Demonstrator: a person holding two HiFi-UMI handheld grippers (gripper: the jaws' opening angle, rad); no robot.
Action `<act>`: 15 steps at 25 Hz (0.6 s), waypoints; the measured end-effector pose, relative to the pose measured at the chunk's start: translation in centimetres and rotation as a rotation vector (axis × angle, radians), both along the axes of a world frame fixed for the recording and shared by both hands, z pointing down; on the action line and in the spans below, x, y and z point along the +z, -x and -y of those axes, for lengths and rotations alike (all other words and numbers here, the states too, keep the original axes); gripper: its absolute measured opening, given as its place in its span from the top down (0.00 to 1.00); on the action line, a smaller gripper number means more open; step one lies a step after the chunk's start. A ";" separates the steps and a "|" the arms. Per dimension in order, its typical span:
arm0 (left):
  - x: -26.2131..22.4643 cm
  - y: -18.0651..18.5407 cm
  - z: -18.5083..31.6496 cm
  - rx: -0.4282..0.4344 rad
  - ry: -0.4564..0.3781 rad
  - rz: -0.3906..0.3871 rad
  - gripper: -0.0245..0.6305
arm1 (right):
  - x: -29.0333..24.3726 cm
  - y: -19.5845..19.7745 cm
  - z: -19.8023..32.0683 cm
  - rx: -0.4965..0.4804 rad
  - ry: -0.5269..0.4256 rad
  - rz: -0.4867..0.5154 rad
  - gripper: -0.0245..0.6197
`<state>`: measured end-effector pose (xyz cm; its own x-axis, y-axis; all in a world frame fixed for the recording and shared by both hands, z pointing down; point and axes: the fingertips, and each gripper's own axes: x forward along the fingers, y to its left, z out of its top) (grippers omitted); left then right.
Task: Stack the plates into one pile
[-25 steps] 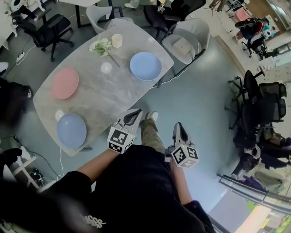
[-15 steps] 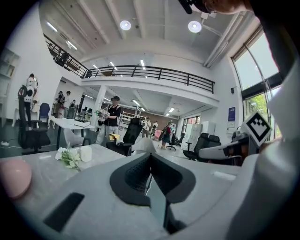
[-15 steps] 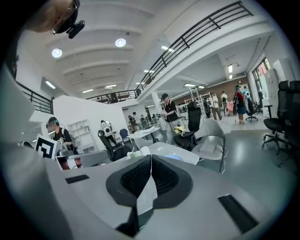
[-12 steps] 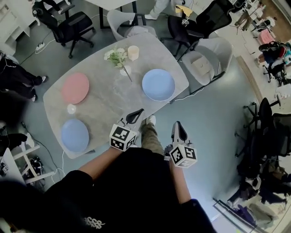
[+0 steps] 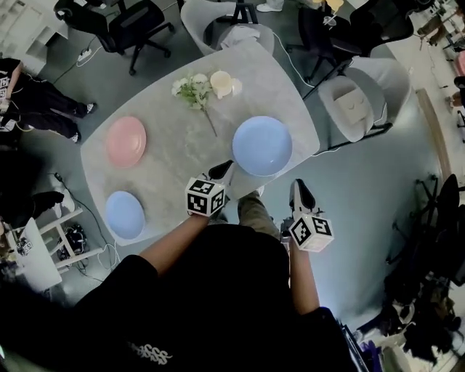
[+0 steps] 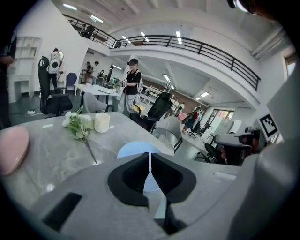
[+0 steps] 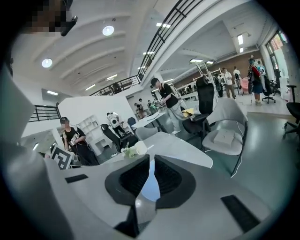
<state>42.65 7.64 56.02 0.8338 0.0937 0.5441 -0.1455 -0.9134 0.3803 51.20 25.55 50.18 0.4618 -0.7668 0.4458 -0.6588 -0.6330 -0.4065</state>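
Three plates lie apart on the grey marble table [image 5: 182, 156]: a large blue plate [image 5: 262, 145] near the front right edge, a pink plate [image 5: 126, 141] at the left and a smaller blue plate [image 5: 124, 214] at the front left corner. My left gripper [image 5: 222, 171] is shut and empty, its tips over the table's near edge just left of the large blue plate [image 6: 136, 149]. The pink plate [image 6: 11, 150] shows at the far left of the left gripper view. My right gripper [image 5: 300, 190] is shut and empty, off the table, right of its edge and short of the large blue plate.
A sprig of white flowers [image 5: 192, 91] and a cream candle [image 5: 221, 83] stand at the table's far end. A white chair [image 5: 351, 102] with a box on its seat stands right of the table. Black office chairs [image 5: 138, 22] and a person [image 5: 33, 102] are behind and to the left.
Both grippers have moved forward toward the table and dropped a little. The left one now reaches over the near edge beside the large blue plate. The table sits closer in the head view.
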 end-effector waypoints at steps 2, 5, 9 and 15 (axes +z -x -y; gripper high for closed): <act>2.4 -1.6 1.1 -0.032 -0.025 0.059 0.93 | 1.9 -2.3 1.0 -0.049 0.042 0.028 0.94; 7.2 -2.4 3.3 -0.089 -0.146 0.179 0.93 | 6.0 -5.5 1.9 -0.126 0.137 0.068 0.94; 11.4 -2.8 4.5 -0.155 -0.079 0.264 0.93 | 12.0 -8.8 3.0 -0.232 0.268 0.121 0.94; 15.0 -4.3 4.5 -0.226 0.085 0.320 0.76 | 18.7 -12.1 4.8 -0.330 0.349 0.201 0.90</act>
